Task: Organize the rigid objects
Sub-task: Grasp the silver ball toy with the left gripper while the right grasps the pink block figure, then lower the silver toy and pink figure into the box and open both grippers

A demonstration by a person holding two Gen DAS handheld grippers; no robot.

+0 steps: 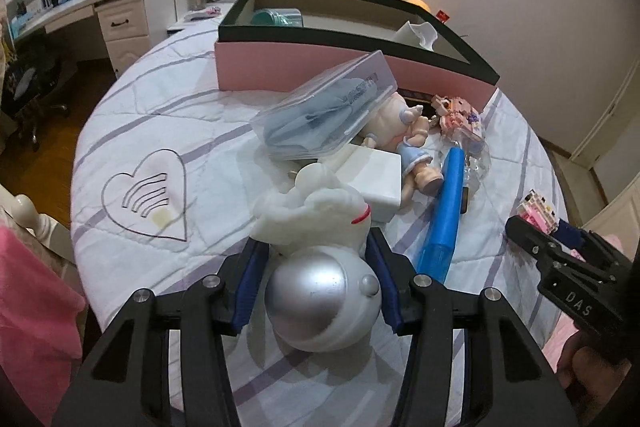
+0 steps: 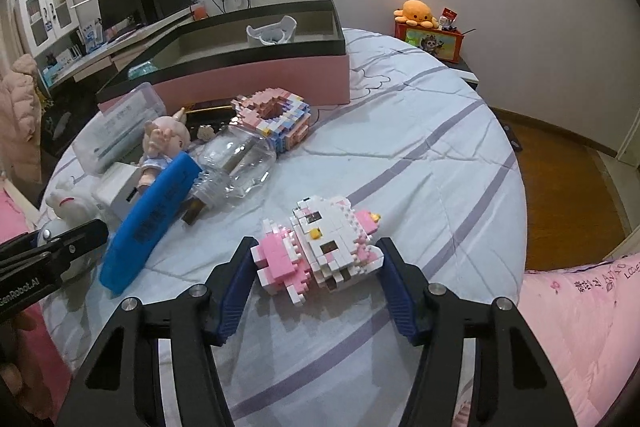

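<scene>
Left claw (image 1: pixel 316 269): its blue-padded jaws stand on either side of the astronaut figure (image 1: pixel 320 283), both pads close against the silver helmet and white body; whether they press it or only bracket it I cannot tell.
Astronaut figure: lies on the bed (image 1: pixel 160 131), helmet toward the camera, white body pointing away toward the white box (image 1: pixel 376 179).
Right claw (image 2: pixel 316 267): spread wide, released, around the pink-and-white brick cat (image 2: pixel 320 243); the left pad sits just beside the pink body, the right pad just beside the head.
Brick cat: lies on its side on the bed, apart from the main heap.
Heap beyond the left claw: a clear plastic case (image 1: pixel 324 107) rests tilted on the white box and the baby doll (image 1: pixel 404 131); a blue tube (image 1: pixel 444 203) lies lengthwise just right of the doll.
Heap from the right wrist view: the blue tube leans over the white box, next to a clear glass jar (image 2: pixel 236 163) on its side; a brick donut (image 2: pixel 276 119) stands behind the jar.
Storage box (image 1: pixel 304 59): pink walls, dark rim, open, at the far side of the bed, holding a teal container (image 1: pixel 280 17) and a white object (image 2: pixel 272 31).
Bed: white quilt with purple stripes and a stitched heart (image 1: pixel 148 195).
</scene>
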